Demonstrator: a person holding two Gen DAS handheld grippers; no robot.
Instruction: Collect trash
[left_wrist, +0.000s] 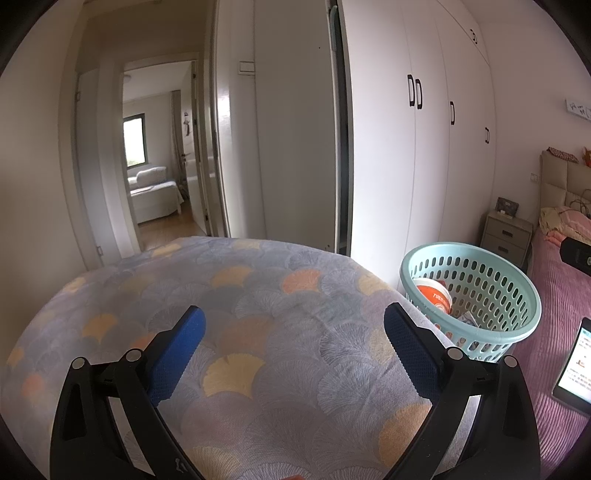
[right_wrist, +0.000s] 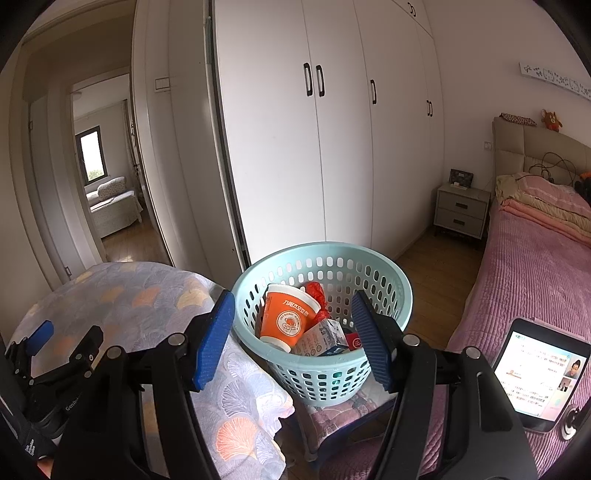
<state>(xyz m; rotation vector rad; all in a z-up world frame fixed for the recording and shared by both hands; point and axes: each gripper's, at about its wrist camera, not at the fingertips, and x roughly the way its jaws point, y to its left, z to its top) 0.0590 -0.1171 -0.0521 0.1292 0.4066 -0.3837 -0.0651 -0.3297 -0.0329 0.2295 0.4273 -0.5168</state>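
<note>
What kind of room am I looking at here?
Most likely a bedroom in a home: a bed with a pink cover, a nightstand beside it, and tall white wardrobe doors along the wall.

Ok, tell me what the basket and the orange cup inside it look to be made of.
Basket: looks like moulded plastic, pale teal, smooth and slightly glossy, its wall pierced by even rows of holes. Orange cup: probably coated paper or thin plastic, with a printed orange wall and a white rolled rim; the pictures leave open which.
</note>
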